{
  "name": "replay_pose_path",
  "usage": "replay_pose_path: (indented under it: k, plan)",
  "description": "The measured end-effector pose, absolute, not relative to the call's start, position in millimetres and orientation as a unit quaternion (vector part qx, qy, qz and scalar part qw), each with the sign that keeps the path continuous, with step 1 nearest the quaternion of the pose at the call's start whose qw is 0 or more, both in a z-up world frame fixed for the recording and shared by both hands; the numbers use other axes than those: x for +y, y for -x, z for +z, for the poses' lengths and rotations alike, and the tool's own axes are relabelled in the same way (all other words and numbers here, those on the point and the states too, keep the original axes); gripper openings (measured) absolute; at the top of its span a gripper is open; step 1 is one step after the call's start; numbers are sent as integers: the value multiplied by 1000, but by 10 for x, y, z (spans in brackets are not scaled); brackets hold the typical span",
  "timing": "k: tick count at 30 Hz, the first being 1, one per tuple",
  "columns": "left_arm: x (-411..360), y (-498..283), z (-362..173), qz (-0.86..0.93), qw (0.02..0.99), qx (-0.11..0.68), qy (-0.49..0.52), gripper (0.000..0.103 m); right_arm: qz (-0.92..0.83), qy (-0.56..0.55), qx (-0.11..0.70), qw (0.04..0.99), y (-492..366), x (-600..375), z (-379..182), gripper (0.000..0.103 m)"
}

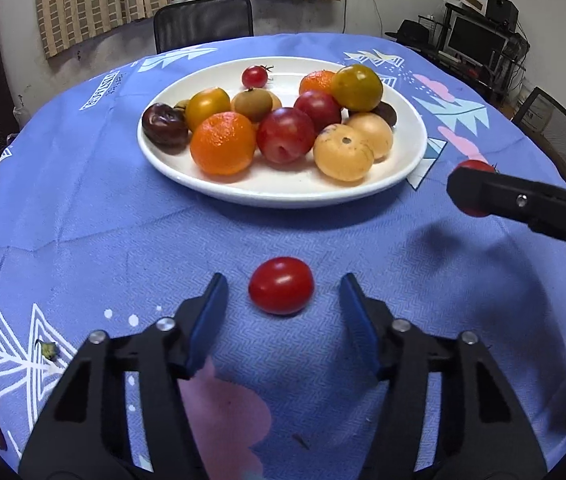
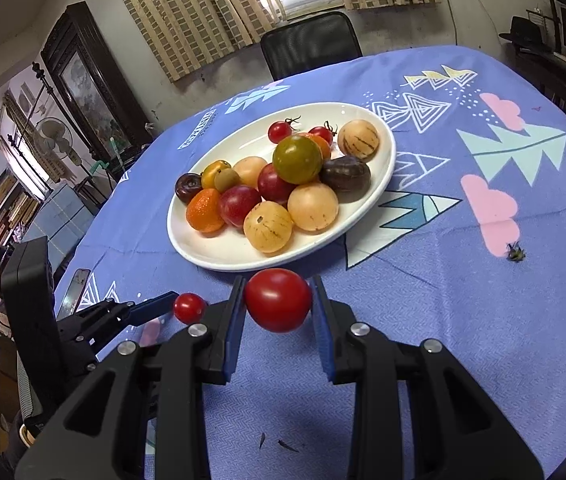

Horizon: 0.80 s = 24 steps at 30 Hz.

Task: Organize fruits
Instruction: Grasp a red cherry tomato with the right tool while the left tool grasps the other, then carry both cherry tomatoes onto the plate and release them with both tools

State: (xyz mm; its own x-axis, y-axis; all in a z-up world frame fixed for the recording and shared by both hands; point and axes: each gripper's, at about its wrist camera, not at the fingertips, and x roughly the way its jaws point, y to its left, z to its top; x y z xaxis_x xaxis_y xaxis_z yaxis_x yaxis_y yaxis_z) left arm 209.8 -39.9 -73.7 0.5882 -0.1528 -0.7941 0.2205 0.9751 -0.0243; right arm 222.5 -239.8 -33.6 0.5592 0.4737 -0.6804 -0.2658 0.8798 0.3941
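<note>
Blue tablecloth (image 2: pixel 463 320) — right gripper (image 2: pixel 277 304) clamps tomato (image 2: pixel 277 299), apparently lifted.

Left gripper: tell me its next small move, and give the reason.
Probably close the left gripper on the tomato. Its fingers stand open on either side of that tomato, which lies loose on the tablecloth short of the plate. The right gripper already holds another tomato, so this one appears to be the left's to pick up.

Left gripper (image 1: pixel 283 292) gapes wide, low over the table — right gripper (image 2: pixel 277 300) clamps a tomato (image 2: pixel 277 300), lifted.
</note>
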Motion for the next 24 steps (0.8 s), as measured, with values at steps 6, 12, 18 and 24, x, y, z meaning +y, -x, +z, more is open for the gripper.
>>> replay_pose_path:
  k: [6, 12, 18, 24]
  plan:
    - [-379, -2123, -765, -98, 889, 445, -36, 39, 213, -122, 425, 871, -2238, -2383, -364, 32]
    - [-451, -2110, -757, -93, 892, 438, -57, 33, 209, -123, 428, 871, -2246, -2395, -386, 32]
    - [-458, -2108, -748, -90, 893, 436, -58, 33, 205, -120, 434, 869, -2279, -2407, -425, 32]
    - [-389, -2109, -751, -102, 891, 442, -32, 33, 202, -117, 438, 868, -2292, -2405, -459, 32]
